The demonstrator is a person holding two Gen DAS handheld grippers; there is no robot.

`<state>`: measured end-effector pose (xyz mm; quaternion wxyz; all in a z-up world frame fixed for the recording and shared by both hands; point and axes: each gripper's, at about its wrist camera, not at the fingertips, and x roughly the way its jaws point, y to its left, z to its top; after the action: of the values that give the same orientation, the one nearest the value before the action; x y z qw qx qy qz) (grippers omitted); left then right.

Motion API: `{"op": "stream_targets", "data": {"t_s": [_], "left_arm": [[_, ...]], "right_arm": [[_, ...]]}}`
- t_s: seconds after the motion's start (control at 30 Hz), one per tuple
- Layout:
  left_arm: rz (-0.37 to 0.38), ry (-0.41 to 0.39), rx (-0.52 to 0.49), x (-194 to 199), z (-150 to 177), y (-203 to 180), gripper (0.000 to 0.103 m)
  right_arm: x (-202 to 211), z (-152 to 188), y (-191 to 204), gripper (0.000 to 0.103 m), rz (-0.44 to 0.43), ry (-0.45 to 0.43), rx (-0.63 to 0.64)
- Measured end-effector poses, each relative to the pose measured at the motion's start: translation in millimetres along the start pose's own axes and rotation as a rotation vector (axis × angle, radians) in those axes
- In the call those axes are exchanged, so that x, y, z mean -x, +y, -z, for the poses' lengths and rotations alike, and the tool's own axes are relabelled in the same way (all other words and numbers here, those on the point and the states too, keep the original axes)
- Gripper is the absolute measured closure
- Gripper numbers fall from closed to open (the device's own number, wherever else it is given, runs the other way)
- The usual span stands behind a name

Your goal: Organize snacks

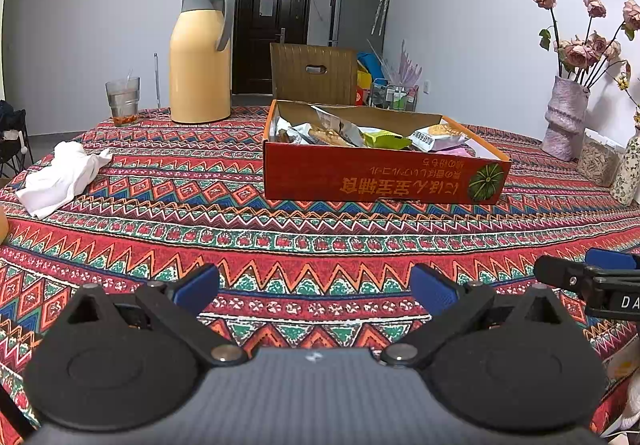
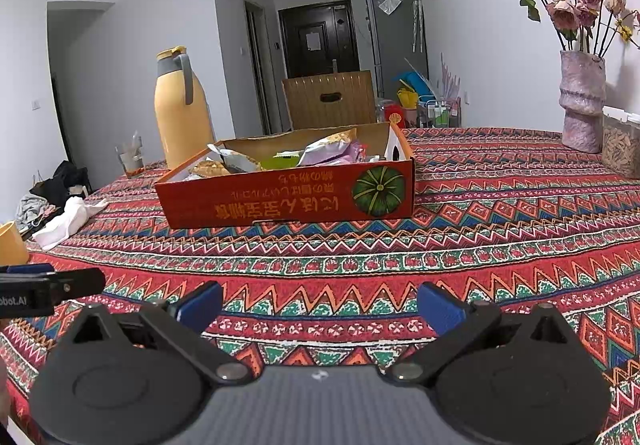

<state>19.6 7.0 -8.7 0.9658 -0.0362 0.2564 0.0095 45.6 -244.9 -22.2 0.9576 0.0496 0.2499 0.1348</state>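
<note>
Your left gripper (image 1: 314, 287) and right gripper (image 2: 318, 305) hover low over bench with red zigzag-patterned cloth (image 1: 320, 241), jaws on both spread wide, empty. Shallow red cardboard box (image 1: 376, 175) sits ahead mid-bench, foil and plastic snack packets (image 1: 360, 135) piled inside. Tall yellow thermos jug (image 1: 200, 57) stands behind box, to left.

- The left gripper (image 1: 314, 287) is held low and level, its blue-padded fingers (image 1: 198, 287) spread wide with nothing between them.
- The right gripper (image 2: 320, 305) sits just beside it, likewise level, fingers (image 2: 440, 307) wide apart and empty.
</note>
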Motion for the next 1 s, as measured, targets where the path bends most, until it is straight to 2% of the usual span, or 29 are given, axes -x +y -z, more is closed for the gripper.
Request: {"op": "stream_targets", "data": {"t_s": [1.0], "left_arm": [[-0.003, -0.005, 0.0, 1.6, 0.4, -1.6, 0.0]], "right_arm": [[-0.3, 0.3, 0.5, 0.0, 0.001, 0.001, 0.0]]}}
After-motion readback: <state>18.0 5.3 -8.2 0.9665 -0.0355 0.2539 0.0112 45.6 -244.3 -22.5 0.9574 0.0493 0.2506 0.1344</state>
